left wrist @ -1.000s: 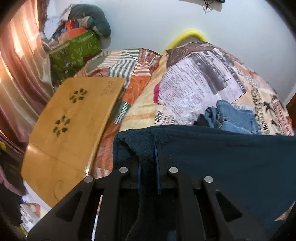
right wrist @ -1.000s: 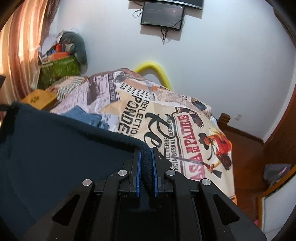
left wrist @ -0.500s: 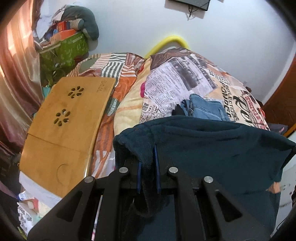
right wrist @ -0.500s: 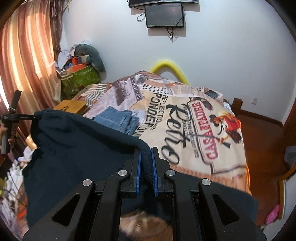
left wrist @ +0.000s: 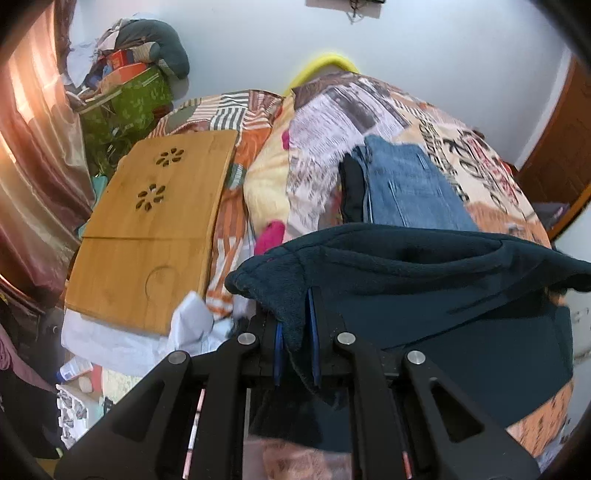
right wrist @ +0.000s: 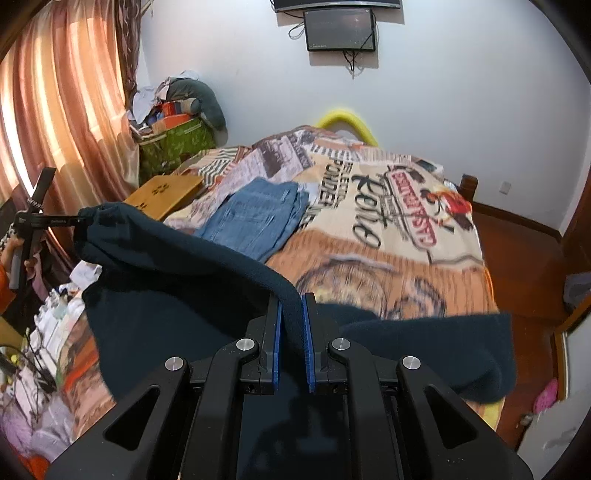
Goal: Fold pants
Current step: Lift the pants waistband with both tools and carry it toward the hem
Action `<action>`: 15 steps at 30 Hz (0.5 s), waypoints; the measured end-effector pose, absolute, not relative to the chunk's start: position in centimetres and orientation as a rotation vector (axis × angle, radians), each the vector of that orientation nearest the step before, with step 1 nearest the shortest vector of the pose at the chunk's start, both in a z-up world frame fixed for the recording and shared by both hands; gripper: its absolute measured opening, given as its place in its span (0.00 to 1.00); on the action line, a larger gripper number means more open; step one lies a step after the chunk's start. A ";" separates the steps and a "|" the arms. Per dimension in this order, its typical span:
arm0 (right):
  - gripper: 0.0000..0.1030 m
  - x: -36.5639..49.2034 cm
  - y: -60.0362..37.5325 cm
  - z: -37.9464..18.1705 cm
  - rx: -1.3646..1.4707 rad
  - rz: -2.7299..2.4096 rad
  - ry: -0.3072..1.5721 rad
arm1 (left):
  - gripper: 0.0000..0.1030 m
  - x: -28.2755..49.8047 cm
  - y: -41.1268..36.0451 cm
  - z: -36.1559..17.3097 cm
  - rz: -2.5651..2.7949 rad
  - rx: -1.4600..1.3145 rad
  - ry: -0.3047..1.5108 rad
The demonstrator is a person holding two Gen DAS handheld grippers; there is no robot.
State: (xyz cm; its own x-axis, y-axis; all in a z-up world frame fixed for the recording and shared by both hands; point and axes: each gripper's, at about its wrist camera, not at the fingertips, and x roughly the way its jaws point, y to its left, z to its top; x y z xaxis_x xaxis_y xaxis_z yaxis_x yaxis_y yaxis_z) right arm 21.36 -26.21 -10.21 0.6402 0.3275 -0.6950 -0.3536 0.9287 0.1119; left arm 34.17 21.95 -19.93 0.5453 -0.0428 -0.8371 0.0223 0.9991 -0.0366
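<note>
Left gripper: the jaws are clamped on a bunched corner of the dark teal fleece pants. Right gripper: the jaws are clamped on the upper edge of the same pants. The fabric spans between the two grippers as a raised sheet, and its lower part hangs down onto the near end of the bed.

In the right wrist view, the left gripper appears at the far left, holding the opposite corner of the garment.

Beyond the held fabric, a folded pair of light blue denim jeans lies on the printed newspaper-pattern bedspread, with a dark folded garment touching its left side. A flat bamboo lap tray with flower-shaped cut-outs rests on the left part of the bed. A green patterned box piled with clutter stands in the far left corner beside the striped orange curtain. A small black wall-mounted screen hangs on the far wall.
</note>
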 end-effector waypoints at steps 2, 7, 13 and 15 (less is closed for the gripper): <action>0.09 20.1 -26.6 -11.0 -0.009 0.389 0.804 | 0.12 32.9 21.7 -20.9 -0.055 -0.001 0.998; 0.09 17.4 -26.8 -14.5 0.012 0.376 0.879 | 0.12 29.7 21.0 -25.4 -0.073 0.036 1.072; 0.09 15.6 -26.7 -18.6 0.012 0.370 0.990 | 0.24 26.3 21.7 -28.3 -0.087 -0.042 1.117; 0.09 15.4 -27.0 -19.0 0.031 0.369 0.988 | 0.24 25.6 22.4 -28.1 -0.075 -0.073 1.120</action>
State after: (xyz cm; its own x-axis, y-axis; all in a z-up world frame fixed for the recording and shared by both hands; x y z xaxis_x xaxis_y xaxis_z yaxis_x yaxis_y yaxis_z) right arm 15.38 -27.05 -19.00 0.4940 0.3180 -0.8092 -0.2901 0.9377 0.1914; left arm 25.56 22.44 -28.14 0.4333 -0.0969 -0.8960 0.0234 0.9951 -0.0963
